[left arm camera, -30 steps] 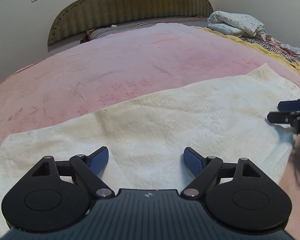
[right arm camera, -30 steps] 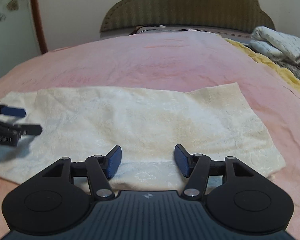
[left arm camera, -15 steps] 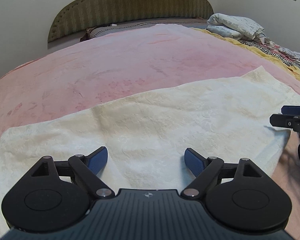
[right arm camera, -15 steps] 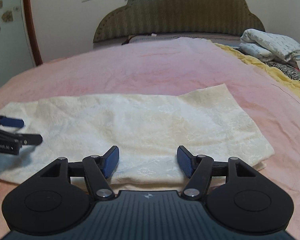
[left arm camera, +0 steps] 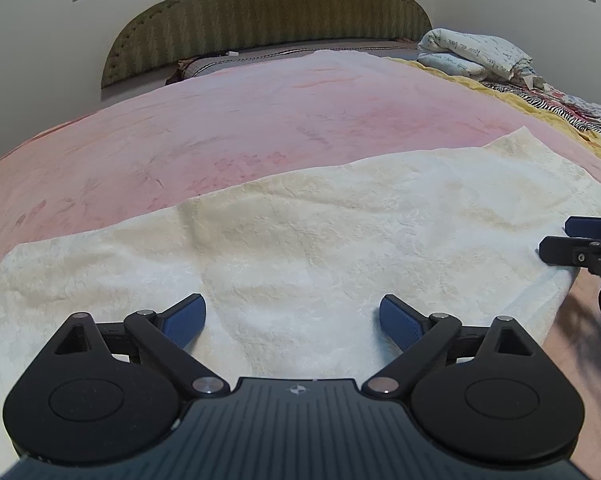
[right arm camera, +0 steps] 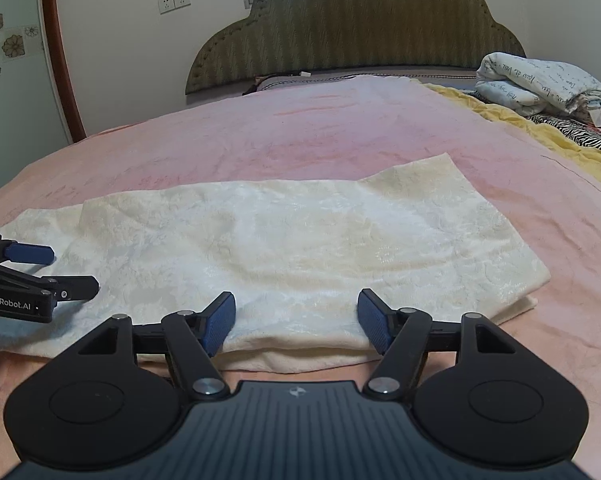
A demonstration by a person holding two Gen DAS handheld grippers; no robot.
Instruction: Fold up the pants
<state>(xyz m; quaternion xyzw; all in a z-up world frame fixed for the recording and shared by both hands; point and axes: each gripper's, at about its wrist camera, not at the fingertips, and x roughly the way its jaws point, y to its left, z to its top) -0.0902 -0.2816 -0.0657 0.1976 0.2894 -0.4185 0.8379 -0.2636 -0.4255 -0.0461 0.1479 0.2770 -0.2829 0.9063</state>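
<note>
Cream textured pants (left arm camera: 320,232) lie flat and folded lengthwise across the pink bedspread, also in the right wrist view (right arm camera: 300,240). My left gripper (left arm camera: 292,320) is open and empty, its fingers just above the pants' near part. My right gripper (right arm camera: 296,320) is open and empty, its fingers at the pants' near folded edge. The right gripper shows at the right edge of the left wrist view (left arm camera: 580,240). The left gripper shows at the left edge of the right wrist view (right arm camera: 40,272), over the pants' left end.
The pink bedspread (left arm camera: 260,120) covers the bed up to a green padded headboard (right arm camera: 352,24). A folded printed quilt (right arm camera: 540,84) and a yellow and striped blanket (right arm camera: 560,132) lie at the far right. A wooden door frame (right arm camera: 60,48) stands at left.
Both grippers have drawn back toward me and risen a little. The pants look farther away in both views. Both stay open.
</note>
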